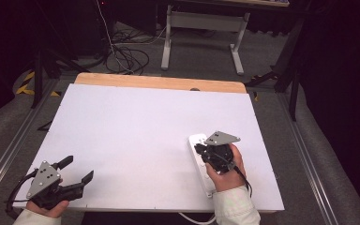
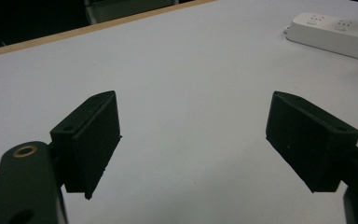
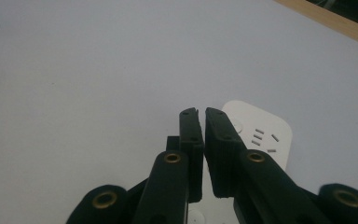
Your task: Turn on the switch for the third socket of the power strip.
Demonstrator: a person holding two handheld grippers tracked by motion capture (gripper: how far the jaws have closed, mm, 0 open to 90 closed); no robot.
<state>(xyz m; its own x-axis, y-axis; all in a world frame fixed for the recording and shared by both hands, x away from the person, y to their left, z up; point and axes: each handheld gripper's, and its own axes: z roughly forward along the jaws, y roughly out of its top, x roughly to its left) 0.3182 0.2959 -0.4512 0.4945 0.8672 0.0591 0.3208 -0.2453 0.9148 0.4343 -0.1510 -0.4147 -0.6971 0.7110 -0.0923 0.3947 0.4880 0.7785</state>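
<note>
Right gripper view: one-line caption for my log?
Right gripper, jaws nearly shut, poised over a white power strip on the white table.

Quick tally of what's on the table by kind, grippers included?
Power strip, white: 1
Grippers: 2, the left gripper with fingers wide apart, the right gripper with fingers nearly together above the strip
Total: 3
</note>
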